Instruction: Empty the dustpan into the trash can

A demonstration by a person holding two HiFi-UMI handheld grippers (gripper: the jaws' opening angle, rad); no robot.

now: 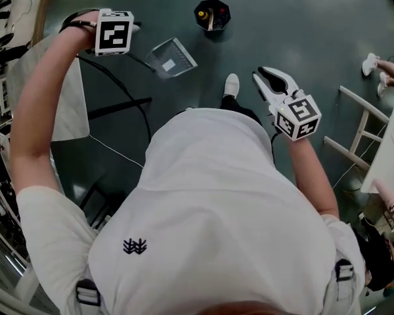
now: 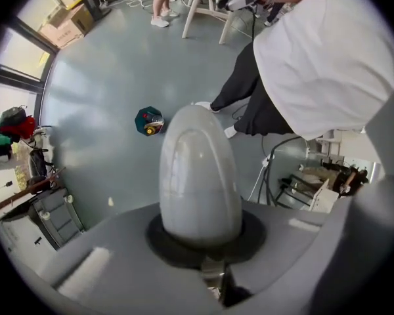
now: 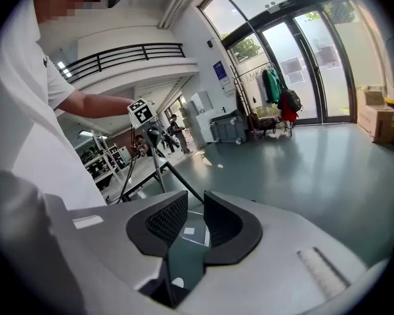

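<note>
While I look along the left gripper (image 1: 125,31), its jaws are closed tight on the round grey top of the dustpan handle (image 2: 200,176). Nothing else is in them. The right gripper (image 3: 196,223) has its jaws only a little way apart, with a thin gap. They hold nothing, and I can see part of the pan through the gap.

The dustpan (image 1: 173,58) is on the left side, just right of the left gripper. Its thin dark stick runs from that gripper to the right and down to the pan, so the long way goes left to right. The pan end points right and sits tipped. I cannot tell if it touches the floor (image 1: 302,25).

The trash can (image 1: 212,14) stands farther away and a bit right of the pan, not touching it.
</note>
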